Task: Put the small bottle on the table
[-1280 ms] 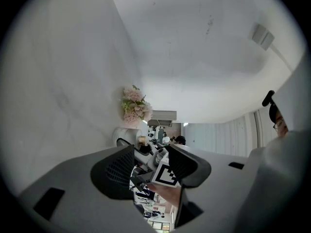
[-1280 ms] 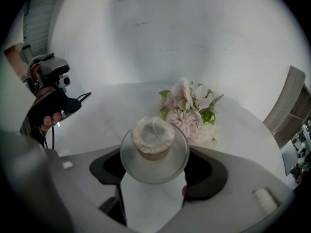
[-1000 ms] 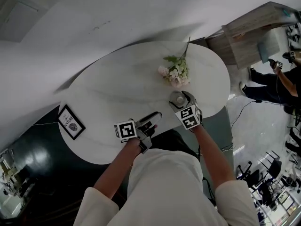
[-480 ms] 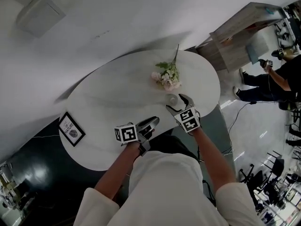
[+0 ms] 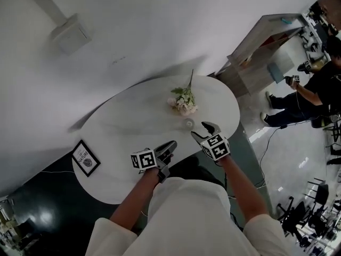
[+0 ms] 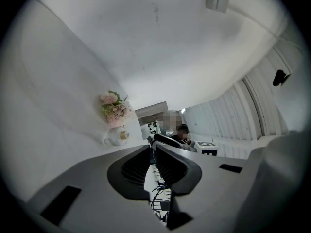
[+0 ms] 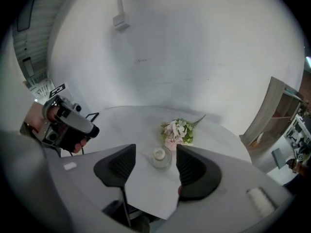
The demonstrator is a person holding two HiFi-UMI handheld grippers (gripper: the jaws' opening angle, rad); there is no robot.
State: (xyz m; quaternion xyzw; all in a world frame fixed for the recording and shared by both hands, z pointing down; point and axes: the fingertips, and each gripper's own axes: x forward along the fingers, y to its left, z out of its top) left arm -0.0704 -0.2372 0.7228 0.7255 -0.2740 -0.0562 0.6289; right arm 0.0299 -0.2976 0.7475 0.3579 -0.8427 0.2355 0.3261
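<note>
The small clear bottle (image 5: 188,123) with a pale cap stands upright on the white oval table (image 5: 128,127), just in front of the pink flower sprig (image 5: 182,100). My right gripper (image 5: 204,130) hovers a little short of the bottle, not touching it; its jaws are closing with nothing between them. In the right gripper view the bottle (image 7: 160,157) shows beyond the two fingertips. My left gripper (image 5: 169,147) is over the table's near edge, its jaws closing to a thin slit, empty. In the left gripper view the bottle (image 6: 115,136) stands off to the left of the jaws.
A small framed picture (image 5: 85,158) lies at the table's left end. A wooden shelf unit (image 5: 266,41) stands at the back right, with a person in black (image 5: 298,92) beyond it. The white wall runs behind the table.
My right gripper has drawn back from the bottle, which stays standing on the table by the flowers. The left jaws have come together. The head view has tilted, so the table looks farther off.
</note>
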